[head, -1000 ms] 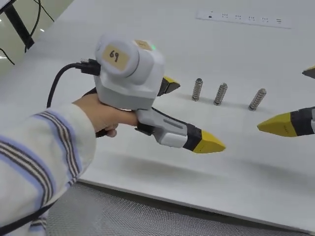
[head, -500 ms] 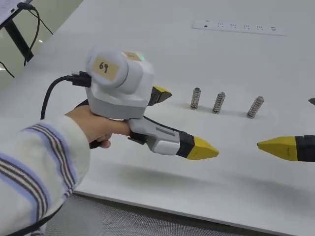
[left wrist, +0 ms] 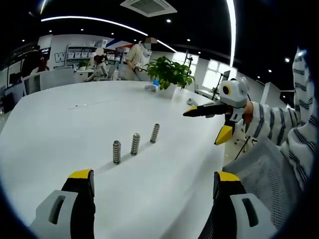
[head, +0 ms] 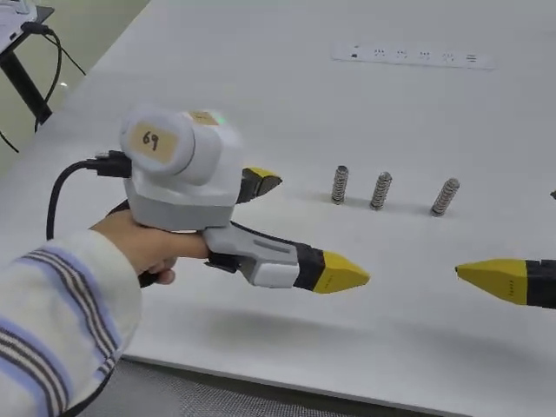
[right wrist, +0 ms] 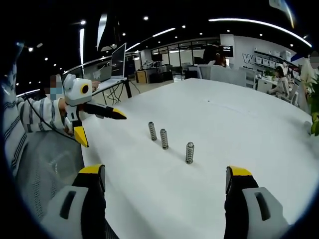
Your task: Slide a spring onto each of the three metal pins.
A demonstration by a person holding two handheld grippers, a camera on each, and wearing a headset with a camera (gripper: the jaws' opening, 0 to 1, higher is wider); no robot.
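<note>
**A:** How do the grippers stand?

**B:** The left gripper (head: 321, 230) is spread wide with nothing between its jaws and hovers above the counter (head: 261, 87). The right gripper (right wrist: 164, 171) is just as wide and just as empty. I judge they hang clear and open because no loose spring lies about to be carried.

**A:** And the springs?

**B:** The three springs (head: 380, 190) stand in a row on the counter. In the head view they are at about 2 o'clock from the left gripper, well apart from both grippers.

**A:** Which way do they point?

**B:** Each long axis is upright, rising off the counter toward 12 o'clock, and the row runs from 9 to 3. Each spring seems seated over one of the pins, though the coils hide them.
</note>
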